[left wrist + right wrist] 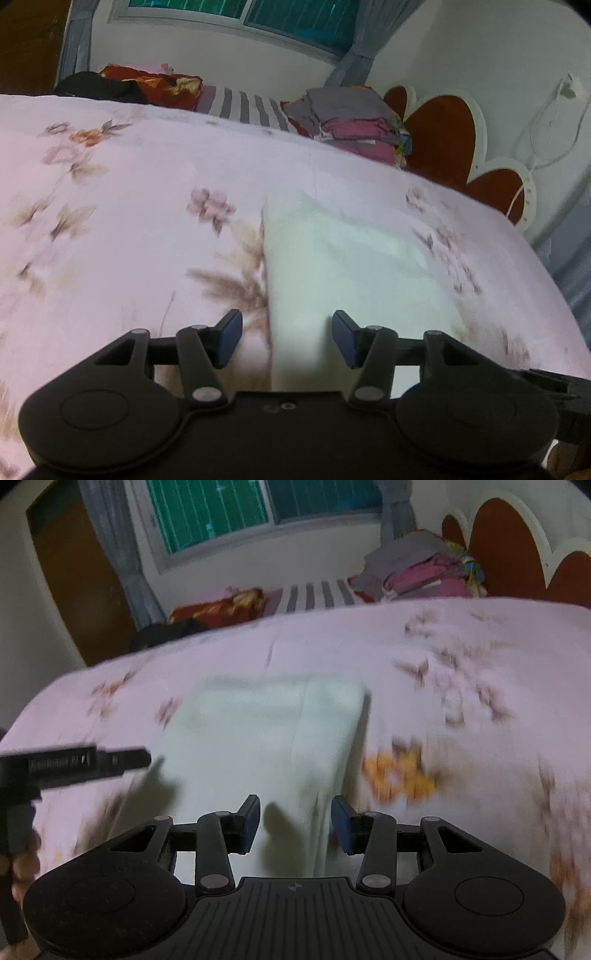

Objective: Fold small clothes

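Blue pads [229, 338] of the left gripper [287, 338] spread wide, nothing between them, poised over the near left edge of the pale green cloth [351, 266]. Same for the right gripper [294, 825]: pads [250, 825] parted and empty, hovering above the near end of the cloth [266, 731], toward its right side. Cannot tell whether either set of fingers touches the fabric. Cloth folded into a long rectangle, flat on the floral bedspread [110, 221], running away from the near edge of the bed toward its middle, with a lengthwise crease visible in the right wrist view. Left gripper's black body [74, 764] seen at the left of the right wrist view, just beside the cloth's left edge. Farther out, along the far edge of the bed: a stack of folded clothes [354, 125] by the red heart-shaped headboard [439, 136], a striped sheet [247, 105], a red patterned bundle [159, 83] and a black garment [99, 86]. Beyond, a window [258, 509] with grey curtains [122, 554].
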`<state>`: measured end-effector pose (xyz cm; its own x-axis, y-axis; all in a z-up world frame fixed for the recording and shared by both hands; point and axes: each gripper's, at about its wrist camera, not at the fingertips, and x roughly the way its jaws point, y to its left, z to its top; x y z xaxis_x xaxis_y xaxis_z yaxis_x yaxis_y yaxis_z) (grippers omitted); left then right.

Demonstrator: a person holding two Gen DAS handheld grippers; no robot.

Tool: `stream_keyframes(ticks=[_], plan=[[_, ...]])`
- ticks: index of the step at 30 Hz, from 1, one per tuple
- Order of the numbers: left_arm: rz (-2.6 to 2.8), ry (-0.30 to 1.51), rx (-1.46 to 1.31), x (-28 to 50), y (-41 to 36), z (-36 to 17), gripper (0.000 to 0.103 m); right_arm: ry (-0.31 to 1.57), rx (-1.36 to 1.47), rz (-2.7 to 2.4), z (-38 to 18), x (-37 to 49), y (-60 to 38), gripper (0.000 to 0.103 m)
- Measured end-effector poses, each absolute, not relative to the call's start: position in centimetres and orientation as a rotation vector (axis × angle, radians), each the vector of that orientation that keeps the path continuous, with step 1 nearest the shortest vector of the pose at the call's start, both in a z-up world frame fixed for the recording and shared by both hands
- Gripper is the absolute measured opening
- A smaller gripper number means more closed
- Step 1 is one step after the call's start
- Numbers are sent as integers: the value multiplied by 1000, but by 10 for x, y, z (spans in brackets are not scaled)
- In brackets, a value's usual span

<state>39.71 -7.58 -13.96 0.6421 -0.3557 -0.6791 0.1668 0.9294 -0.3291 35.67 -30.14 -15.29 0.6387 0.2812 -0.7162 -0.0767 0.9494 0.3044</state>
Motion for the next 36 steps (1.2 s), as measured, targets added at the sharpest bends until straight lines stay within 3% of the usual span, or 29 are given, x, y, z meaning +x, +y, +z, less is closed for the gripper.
stream_keyframes(ticks=[13, 22, 25, 36], plan=[[-345, 913, -184, 344, -97, -166, 48, 947, 147, 127, -184, 316, -300, 43], [-317, 902, -209, 348, -85, -145, 51, 924, 241, 168, -168, 313, -310, 44], [-305, 863, -209, 356, -84, -133, 61, 904, 251, 170, -161, 318, -312, 44], [-270, 857, -269, 399, -93, -132, 61, 884, 319, 184, -156, 363, -313, 44]])
